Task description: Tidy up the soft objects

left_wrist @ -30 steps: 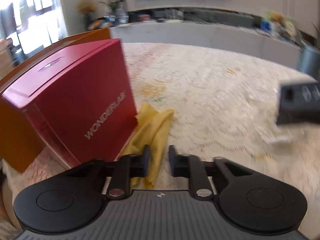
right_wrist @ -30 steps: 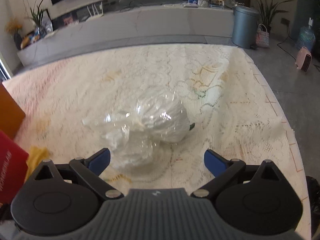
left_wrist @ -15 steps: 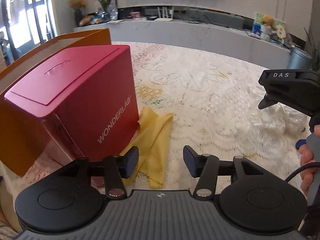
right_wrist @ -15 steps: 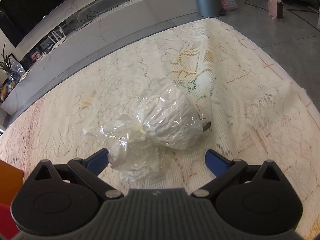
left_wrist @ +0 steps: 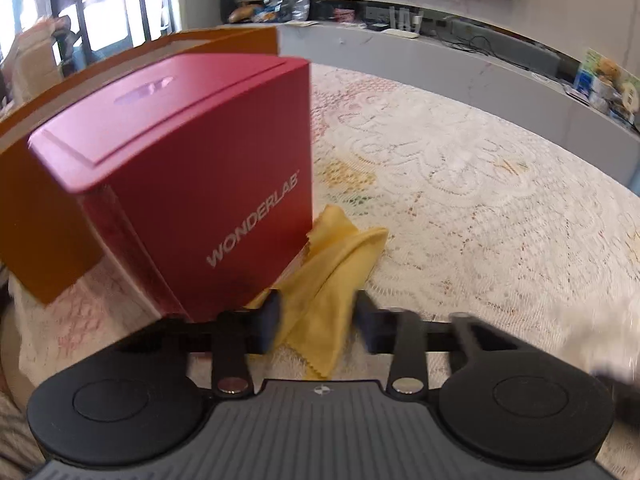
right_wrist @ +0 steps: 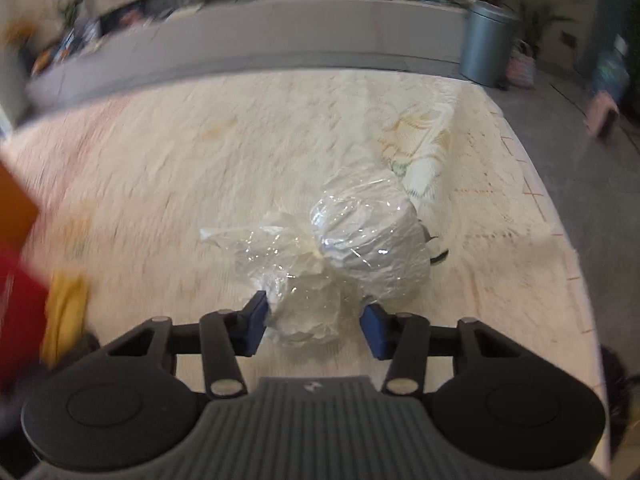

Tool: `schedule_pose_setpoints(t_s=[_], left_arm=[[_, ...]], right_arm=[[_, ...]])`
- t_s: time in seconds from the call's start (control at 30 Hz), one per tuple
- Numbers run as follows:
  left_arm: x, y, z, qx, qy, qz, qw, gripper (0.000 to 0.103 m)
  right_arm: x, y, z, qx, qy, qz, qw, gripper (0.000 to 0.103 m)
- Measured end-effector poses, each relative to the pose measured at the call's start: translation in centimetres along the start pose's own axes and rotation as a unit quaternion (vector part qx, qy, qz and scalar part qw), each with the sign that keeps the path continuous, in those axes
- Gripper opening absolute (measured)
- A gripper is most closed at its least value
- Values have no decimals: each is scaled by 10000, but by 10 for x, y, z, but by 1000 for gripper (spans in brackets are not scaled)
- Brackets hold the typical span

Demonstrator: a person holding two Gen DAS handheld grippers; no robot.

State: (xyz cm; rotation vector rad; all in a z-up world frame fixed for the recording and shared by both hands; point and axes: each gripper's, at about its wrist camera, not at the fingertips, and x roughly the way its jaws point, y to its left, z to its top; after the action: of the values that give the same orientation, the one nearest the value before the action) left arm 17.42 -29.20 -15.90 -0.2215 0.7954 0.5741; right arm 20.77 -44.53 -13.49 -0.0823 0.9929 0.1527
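Observation:
A yellow cloth [left_wrist: 336,276] lies on the lace tablecloth against the corner of a red box [left_wrist: 192,184]. My left gripper [left_wrist: 318,322] is open, with its fingers on either side of the cloth's near end. A clear plastic bag with something white inside [right_wrist: 360,240] lies on the table. My right gripper [right_wrist: 316,326] is open, with its blue pads either side of the bag's crumpled near end. The yellow cloth also shows at the left of the right wrist view [right_wrist: 66,308].
An orange box [left_wrist: 44,216] stands behind the red box at the left. The lace tablecloth [left_wrist: 480,200] covers the table. The table's right edge [right_wrist: 560,216] drops to a grey floor with a metal bin [right_wrist: 486,48]. A long grey counter [left_wrist: 480,64] runs behind.
My left gripper opened from nearly shut and moved forward onto the cloth. My right gripper moved forward to the bag and its jaws narrowed around the bag's near end.

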Motion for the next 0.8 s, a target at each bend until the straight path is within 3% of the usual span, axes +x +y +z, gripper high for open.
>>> schedule_pose_setpoints(t_s=[0.03,0.1,0.17,0.23,0.33,0.4,0.47,0.6,0.67,0.73,0.8], left_arm=[[0,-2,1,74,-3,-48,10000,32],[1,3,2,57,-8,-123,9999,25],[-3,6,0,73,-15,-208,9998,21],[-4,8,-1,150,-39,-272,9995,16],[-6,10,-1,216,-1,-451,9987,9],[-8,11,-3,260,6,-539,9982,9],[-9,11,-4,297,1,-580,9979,8],[-10,11,-5,301,-5,-607,9977,9],[-8,10,-4,304,-19,-593,9978,9],[-6,10,-1,259,6,-609,9978,9],[-7,10,-2,246,11,-619,9978,9]], right_arm=[[-6,2,-7,-258,81,87,9996,51],[-14,8,-24,-670,314,45,9973,65],[-14,17,-39,-1210,591,-389,9901,97],[-23,14,-48,-1272,446,-452,9898,98],[-40,-4,-39,-377,97,-188,9991,100],[-48,-15,-34,11,-229,-509,9984,100],[-46,-35,-23,842,-412,-776,9926,100],[-26,-70,-18,2592,-359,-667,9628,100],[-8,-80,-17,3275,-38,-396,9440,100],[8,-81,-19,3748,335,-220,9262,100],[12,-76,-20,4001,319,-64,9159,100]])
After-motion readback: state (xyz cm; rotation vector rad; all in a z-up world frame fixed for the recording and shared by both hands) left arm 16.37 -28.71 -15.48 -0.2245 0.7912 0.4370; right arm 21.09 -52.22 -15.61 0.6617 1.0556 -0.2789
